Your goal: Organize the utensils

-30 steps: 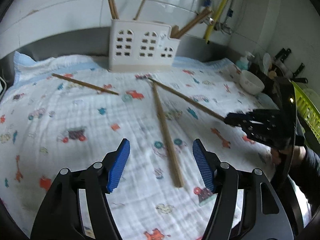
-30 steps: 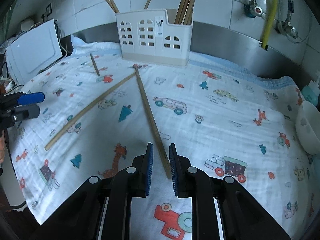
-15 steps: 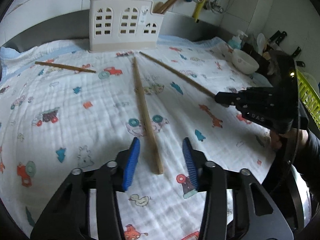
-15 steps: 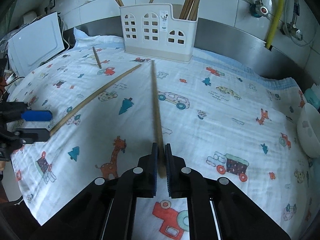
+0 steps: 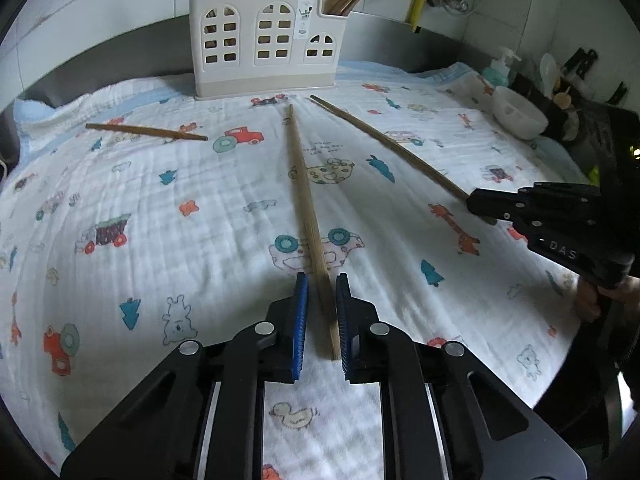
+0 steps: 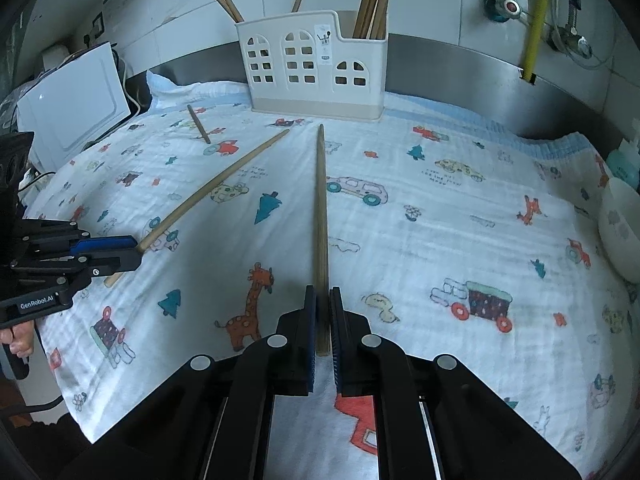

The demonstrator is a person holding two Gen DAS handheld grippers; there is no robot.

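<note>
Left gripper [image 5: 320, 312] closing round one chopstick, right gripper [image 6: 322, 320] clamped on another.

Jaws of the left have just been narrowing with the left chopstick [image 5: 306, 200] between them. A gap shows beside one pad, so it is not pinched yet and lies flat on the cloth [image 5: 140, 208]. Right jaws are tight on the blunt end of the right chopstick [image 6: 321, 208]; whether it is off the cloth I cannot tell. Both are taken by the thick end, tips toward the holder [image 5: 264, 40], likely so each can swing up and drop in with those already standing there. A third chopstick [image 5: 146, 131] waits beside the holder.
</note>
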